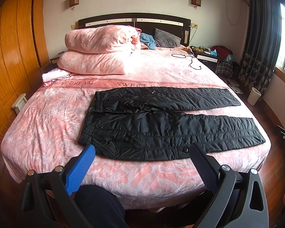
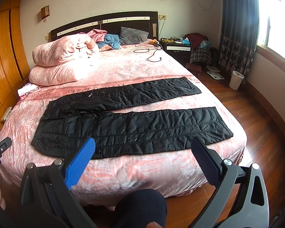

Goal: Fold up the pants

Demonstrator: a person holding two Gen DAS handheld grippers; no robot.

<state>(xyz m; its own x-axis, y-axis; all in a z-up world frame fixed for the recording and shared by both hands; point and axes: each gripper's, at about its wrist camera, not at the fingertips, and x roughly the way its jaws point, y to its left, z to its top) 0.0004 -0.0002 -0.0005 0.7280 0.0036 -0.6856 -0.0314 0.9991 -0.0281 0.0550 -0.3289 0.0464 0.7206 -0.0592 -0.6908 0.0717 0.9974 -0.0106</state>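
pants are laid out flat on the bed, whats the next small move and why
Probably lower both open grippers, left and right, to the near leg's edge: the black pants lie flat on the bed with legs spread apart, unfolded, and neither gripper holds anything.

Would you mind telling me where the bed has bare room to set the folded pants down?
Bare sheet lies left of the pants, toward the wardrobe, and between the far leg and the cable. The stacked quilts crowd the far left; both grippers are open.
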